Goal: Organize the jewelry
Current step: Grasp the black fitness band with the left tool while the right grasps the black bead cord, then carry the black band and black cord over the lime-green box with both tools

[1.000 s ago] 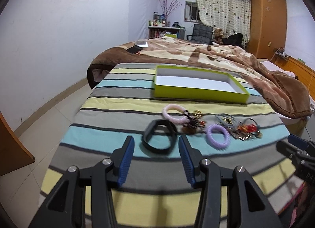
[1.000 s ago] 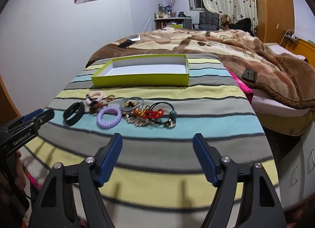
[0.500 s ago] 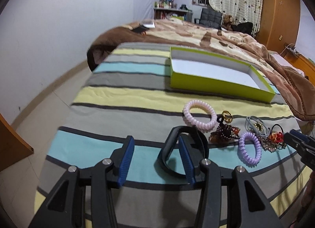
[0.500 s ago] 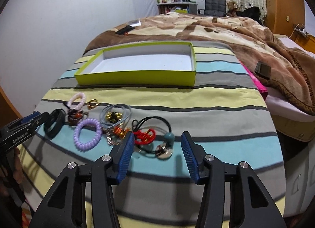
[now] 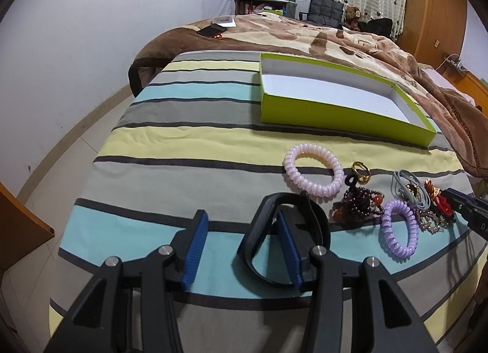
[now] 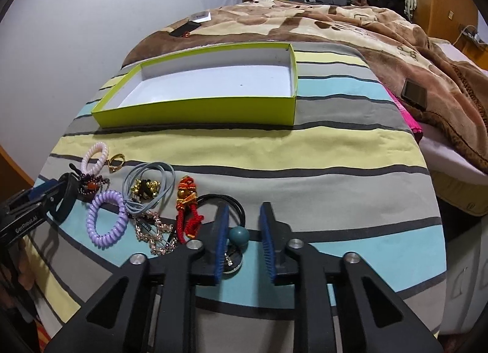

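1. Left gripper (image 5: 242,246): lower centre of the left wrist view. Jaws stand apart, not clamped. The right blue pad sits inside the loop of the black wristband (image 5: 285,232); the left pad is outside it, so the band's left side lies between the jaws. The band rests on the striped bedspread (image 5: 189,139).

2. Pink spiral hair tie (image 5: 314,170): centre-right of that view, flat on the bedspread, just above the wristband.

3. Dark beaded bracelet (image 5: 358,205) and gold ring (image 5: 360,168): just right of the pink tie, close together.

4. Purple spiral hair tie (image 5: 398,232): right of the bracelet, on the blue stripe.

5. Green box (image 5: 341,116): upper centre-right of the left wrist view, open, white floor bare, well apart from the jewelry.

6. Grey cord with gold bells (image 6: 146,188): left of centre in the right wrist view.

7. Red knotted charm (image 6: 187,206): just right of the grey cord.

8. Right gripper (image 6: 244,243): lower centre of the right wrist view. Jaws open, holding nothing; the teal bead (image 6: 239,235) on a black elastic (image 6: 235,200) lies between them.
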`<state>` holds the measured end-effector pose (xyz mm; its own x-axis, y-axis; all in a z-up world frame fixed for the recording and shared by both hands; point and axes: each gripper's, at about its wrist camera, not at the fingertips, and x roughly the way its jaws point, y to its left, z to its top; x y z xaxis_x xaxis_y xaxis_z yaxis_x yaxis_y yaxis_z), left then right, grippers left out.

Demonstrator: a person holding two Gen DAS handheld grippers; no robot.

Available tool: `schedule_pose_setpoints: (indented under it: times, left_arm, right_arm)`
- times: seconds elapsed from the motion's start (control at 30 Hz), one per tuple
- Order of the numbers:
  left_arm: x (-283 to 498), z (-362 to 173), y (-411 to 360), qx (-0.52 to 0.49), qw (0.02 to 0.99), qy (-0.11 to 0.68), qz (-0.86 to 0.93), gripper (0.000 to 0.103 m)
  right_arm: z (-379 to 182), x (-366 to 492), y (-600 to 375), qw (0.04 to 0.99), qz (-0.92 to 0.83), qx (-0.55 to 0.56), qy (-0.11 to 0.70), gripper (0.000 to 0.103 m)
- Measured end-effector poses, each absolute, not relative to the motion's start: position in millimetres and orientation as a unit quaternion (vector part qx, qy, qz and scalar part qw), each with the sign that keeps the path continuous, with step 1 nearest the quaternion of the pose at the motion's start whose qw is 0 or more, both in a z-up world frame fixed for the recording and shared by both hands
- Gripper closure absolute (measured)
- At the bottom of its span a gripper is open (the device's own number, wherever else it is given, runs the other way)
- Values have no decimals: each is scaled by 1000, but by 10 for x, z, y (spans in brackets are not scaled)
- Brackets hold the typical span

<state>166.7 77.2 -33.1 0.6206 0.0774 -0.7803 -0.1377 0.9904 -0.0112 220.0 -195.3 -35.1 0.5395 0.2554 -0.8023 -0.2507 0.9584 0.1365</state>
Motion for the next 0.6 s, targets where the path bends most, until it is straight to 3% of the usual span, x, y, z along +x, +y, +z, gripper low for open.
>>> schedule_pose_setpoints:
  times: [0.03,0.13,0.2,0.6]
  left_arm:
    - [1666,-330,771,-33,899,431,60,55]
    - [1660,-324,789,-35,900,429,61,68]
    - [1655,-320,804,-38,901,428,61,89]
    - [1466,-187,761,-47,910,411,38,90]
  right_arm:
    - [-351,2190,-1942,878,144,-4,457,90]
    - [-341,2169,-1926,878,146,-9,456,90]
    - [-328,2135,-1931,878,149,-7,454,90]
    - [10,1853,-2003,898,162,2,409,91]
